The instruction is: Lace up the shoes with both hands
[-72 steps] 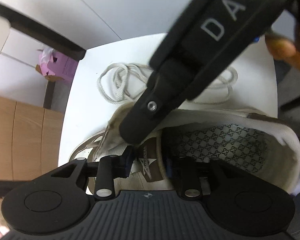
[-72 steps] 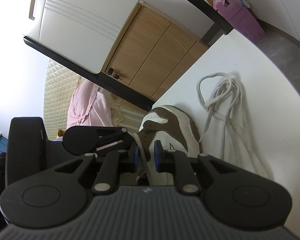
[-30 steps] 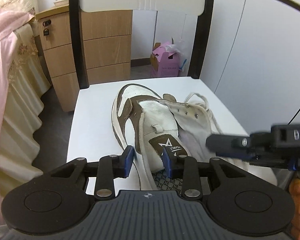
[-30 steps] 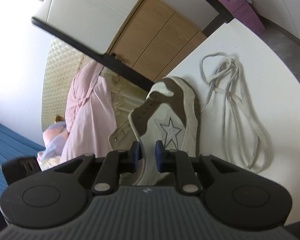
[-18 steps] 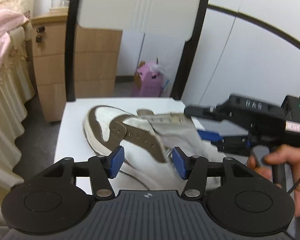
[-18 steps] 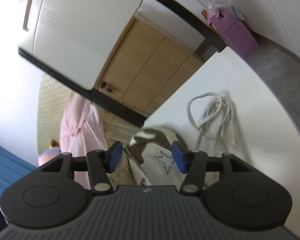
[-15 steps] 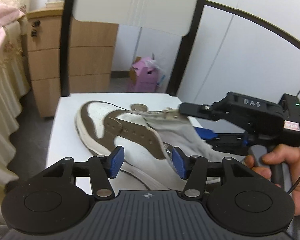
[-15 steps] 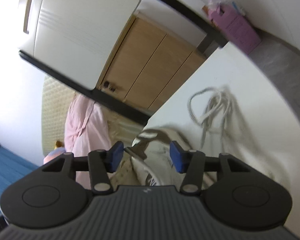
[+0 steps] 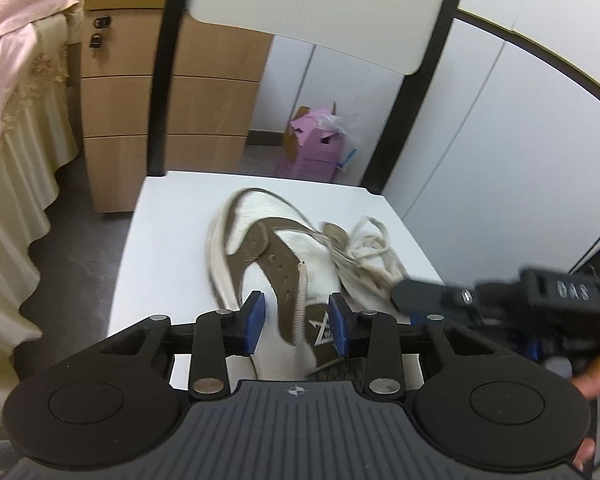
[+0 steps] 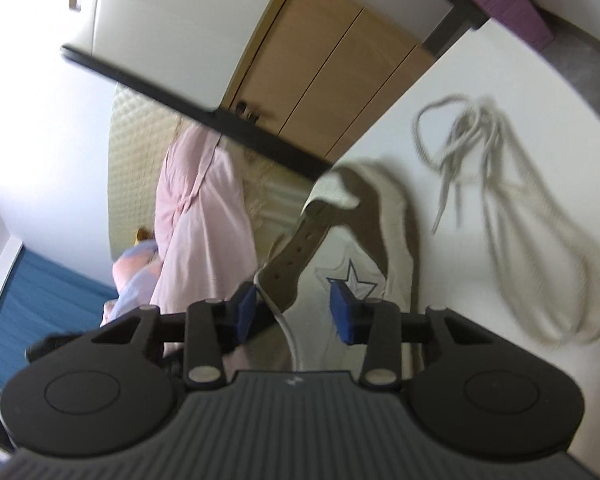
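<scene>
- My left claw [image 9: 295,322] has its jaws closing around the shoe [image 9: 275,264] tongue, pads not yet pressing.
- My right claw [image 10: 293,312] is closing over the collar edge, likewise loose.
- The shoe's long axis runs straight away from me on the white surface [image 9: 167,216].
- The lace [image 10: 512,216] lies heaped right of it, nearer my right claw.

Matt leather shoe [image 9: 259,248], woven cloth lace [image 10: 540,240]
</scene>
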Demonstrator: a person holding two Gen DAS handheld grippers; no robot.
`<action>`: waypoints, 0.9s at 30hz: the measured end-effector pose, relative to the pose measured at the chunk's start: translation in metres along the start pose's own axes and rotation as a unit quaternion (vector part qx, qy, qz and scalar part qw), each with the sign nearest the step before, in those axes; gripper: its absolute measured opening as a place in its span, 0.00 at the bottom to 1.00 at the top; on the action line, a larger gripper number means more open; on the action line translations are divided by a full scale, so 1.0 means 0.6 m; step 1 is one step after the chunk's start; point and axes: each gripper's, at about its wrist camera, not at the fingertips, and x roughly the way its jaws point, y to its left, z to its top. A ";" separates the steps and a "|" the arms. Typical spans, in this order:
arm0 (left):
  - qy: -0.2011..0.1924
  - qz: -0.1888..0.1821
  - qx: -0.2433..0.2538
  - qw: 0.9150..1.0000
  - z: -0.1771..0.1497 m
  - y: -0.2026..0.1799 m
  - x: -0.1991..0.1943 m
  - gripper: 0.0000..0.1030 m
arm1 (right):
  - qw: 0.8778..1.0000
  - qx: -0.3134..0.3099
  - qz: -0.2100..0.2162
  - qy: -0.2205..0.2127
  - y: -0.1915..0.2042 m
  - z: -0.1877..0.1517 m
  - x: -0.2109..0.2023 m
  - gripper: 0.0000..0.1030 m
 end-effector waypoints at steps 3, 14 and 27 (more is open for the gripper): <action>-0.001 0.003 -0.003 1.000 0.000 0.004 -0.003 0.38 | 1.000 -0.012 0.002 -0.004 0.009 0.001 -0.004 0.42; -0.050 -0.015 -0.031 0.998 0.010 0.021 -0.040 0.44 | 0.990 -0.051 -0.108 -0.078 0.002 0.072 -0.007 0.43; -0.070 -0.012 0.012 0.997 0.008 -0.003 -0.048 0.57 | 0.944 -0.198 -0.264 -0.008 0.004 0.068 0.097 0.19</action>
